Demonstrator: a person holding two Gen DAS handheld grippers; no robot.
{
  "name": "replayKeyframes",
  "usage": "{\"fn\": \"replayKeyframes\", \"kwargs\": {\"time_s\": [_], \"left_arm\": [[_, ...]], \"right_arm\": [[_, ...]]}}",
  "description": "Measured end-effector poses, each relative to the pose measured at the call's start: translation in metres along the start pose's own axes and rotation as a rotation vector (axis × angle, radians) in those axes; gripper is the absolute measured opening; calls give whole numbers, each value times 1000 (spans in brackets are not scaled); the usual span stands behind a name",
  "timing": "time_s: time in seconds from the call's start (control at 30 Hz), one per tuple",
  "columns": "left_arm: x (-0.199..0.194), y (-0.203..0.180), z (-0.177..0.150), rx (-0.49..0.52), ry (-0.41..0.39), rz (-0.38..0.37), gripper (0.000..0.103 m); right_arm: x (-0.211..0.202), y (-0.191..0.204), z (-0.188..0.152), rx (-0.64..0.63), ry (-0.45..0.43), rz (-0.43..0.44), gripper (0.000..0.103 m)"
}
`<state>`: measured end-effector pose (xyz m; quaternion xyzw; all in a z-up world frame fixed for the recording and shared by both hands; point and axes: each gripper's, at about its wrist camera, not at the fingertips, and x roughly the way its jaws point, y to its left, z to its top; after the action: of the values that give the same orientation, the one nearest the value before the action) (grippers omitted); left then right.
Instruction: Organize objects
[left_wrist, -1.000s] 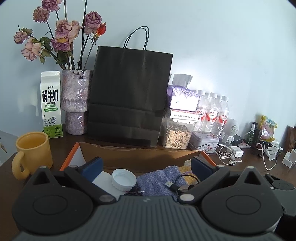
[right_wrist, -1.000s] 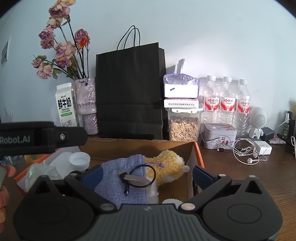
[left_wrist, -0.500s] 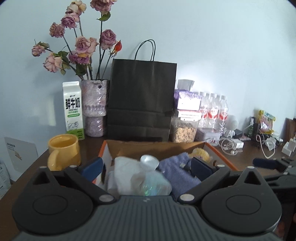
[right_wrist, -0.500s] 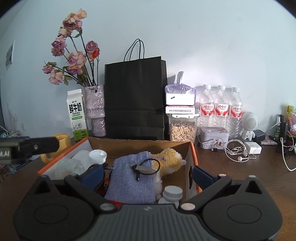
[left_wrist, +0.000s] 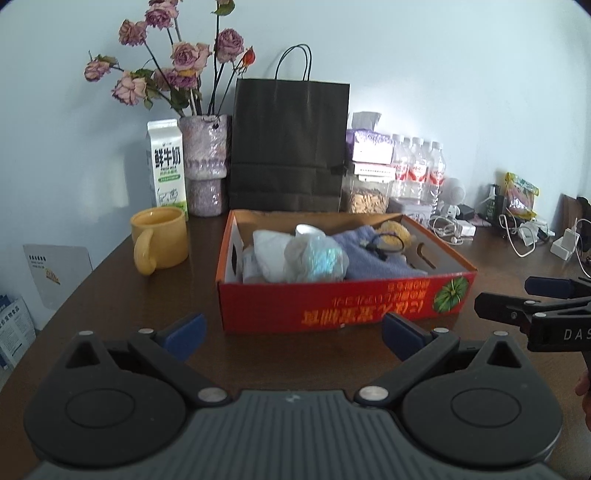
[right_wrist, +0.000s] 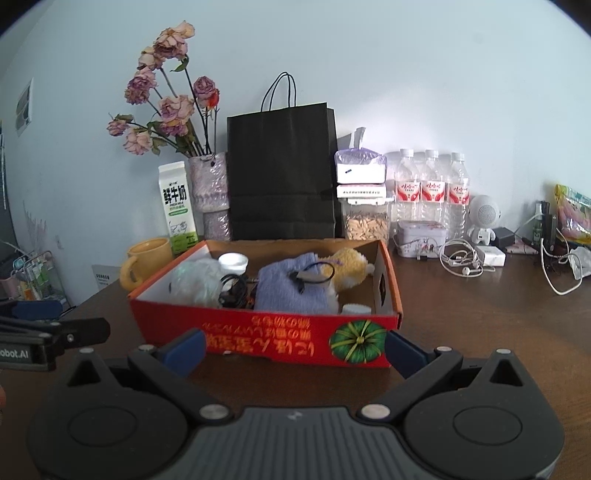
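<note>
Starting at the left of the bench (left_wrist: 110, 295), a yellow mug (left_wrist: 159, 240) stands upright with its handle turned toward the camera, and behind it a milk carton (left_wrist: 167, 162) and a vase of dried roses (left_wrist: 205, 166) sit against the wall, probably parked there to keep the working area free. Next comes a black paper bag (left_wrist: 290, 144), upright just behind the red cardboard box (left_wrist: 343, 299), which is the task's collecting point. Inside the box the loose things are packed together: a crumpled plastic bag (left_wrist: 316, 258) and a white cap (right_wrist: 232, 263) toward the left, a tangle of black cable (right_wrist: 232, 291) beside them, a lavender cloth (right_wrist: 291, 291) in the middle with a short cable (right_wrist: 312, 275) lying on top, and a yellow plush toy (right_wrist: 351, 269) at the right end. Judging by how full it is, the gathering looks largely done.

Both grippers hang on the near side of the box, apart from it. The left gripper (left_wrist: 293, 332) has its fingers spread wide and grasps nothing; the right gripper (right_wrist: 293, 349) is likewise released and empty. Further right, earphones (right_wrist: 461, 260), chargers and water bottles (right_wrist: 430, 188) lie outside the box; whether they belong to the task I cannot tell.
</note>
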<state>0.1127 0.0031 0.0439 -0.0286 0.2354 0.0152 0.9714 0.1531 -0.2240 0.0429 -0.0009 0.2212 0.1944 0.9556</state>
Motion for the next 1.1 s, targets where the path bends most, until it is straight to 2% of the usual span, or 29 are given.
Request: {"fn": "replayKeyframes", "kwargs": {"time_s": [0.33, 1.1], "left_arm": [[-15, 4, -16, -27, 25, 11, 103], [-20, 6, -16, -32, 20, 11, 103]], "right_arm": [[-18, 9, -11, -8, 12, 5, 103], [-23, 16, -11, -21, 11, 5, 103]]}}
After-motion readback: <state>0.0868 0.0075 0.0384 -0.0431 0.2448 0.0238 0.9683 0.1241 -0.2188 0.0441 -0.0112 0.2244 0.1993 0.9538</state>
